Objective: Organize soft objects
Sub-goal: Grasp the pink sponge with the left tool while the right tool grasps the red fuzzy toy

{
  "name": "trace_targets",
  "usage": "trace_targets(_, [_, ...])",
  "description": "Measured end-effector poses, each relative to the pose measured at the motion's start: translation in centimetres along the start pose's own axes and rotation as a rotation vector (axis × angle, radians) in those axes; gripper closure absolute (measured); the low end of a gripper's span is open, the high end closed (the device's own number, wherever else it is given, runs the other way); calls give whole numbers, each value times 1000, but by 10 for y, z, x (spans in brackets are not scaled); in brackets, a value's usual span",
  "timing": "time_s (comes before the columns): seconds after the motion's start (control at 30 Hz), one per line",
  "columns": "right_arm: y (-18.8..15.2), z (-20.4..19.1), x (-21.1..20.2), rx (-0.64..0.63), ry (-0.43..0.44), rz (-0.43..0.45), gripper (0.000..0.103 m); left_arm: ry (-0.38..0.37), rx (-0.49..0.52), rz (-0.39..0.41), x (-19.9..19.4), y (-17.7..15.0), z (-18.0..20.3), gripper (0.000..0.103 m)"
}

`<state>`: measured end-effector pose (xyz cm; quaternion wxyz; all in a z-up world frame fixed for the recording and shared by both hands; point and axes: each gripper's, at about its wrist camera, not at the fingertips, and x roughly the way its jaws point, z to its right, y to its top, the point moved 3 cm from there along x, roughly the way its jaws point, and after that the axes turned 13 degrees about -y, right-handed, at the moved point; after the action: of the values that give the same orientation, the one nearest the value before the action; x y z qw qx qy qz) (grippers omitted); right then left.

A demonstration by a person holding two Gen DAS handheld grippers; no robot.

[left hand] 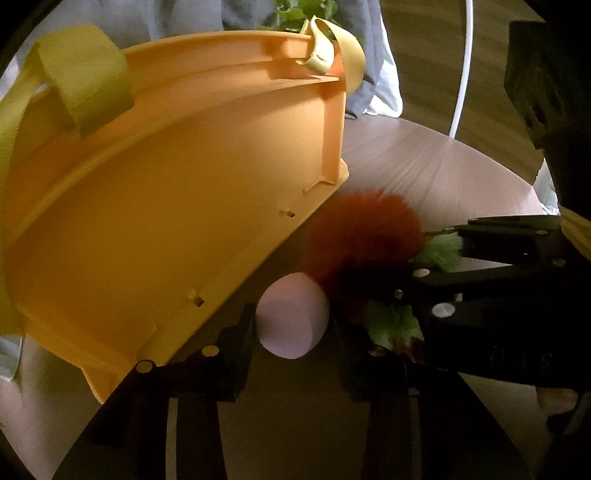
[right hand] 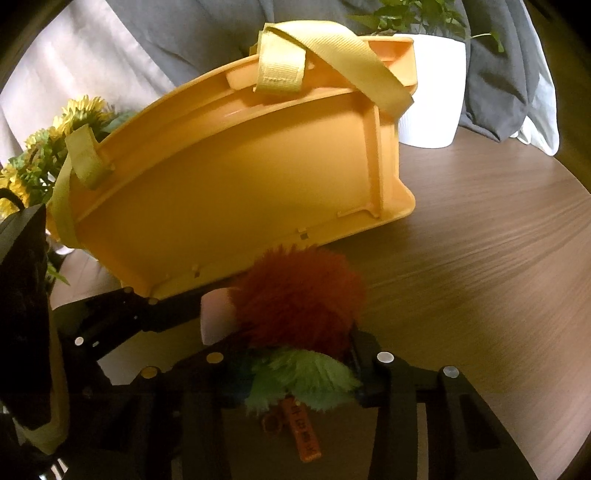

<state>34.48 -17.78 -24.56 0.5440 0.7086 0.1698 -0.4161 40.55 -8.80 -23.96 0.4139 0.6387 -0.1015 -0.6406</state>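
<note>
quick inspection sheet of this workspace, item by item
surface: round wooden table, wood-grain top.
job's things: orange plastic basket with yellow straps, beside a furry orange plush with green leaves; pink foam piece.
clutter: white plant pot; sunflowers behind the basket.
grippers: right gripper shut on the plush's leafy end; left gripper closed around the pink foam piece.
cables: thin white cable beyond the table edge.
surroundings: grey cloth and pale cloth behind the table.

Right gripper (right hand: 295,373) clamps plush carrot (right hand: 299,295) beside orange basket (right hand: 229,177).
</note>
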Motion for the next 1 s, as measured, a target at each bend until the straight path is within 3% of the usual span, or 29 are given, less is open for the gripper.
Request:
trace_targets(0.37, [1,12,-13,4,15,27,65,95,-163,77,-32,-6,5,66])
trace_targets(0.67, [4,16,-40,-24,49,69,66,189,-313,190,-75,-9,20,66])
trace_targets(1.0, [12,21,-79,-66,96,120,66,276,-390,277,-114,4,51,66])
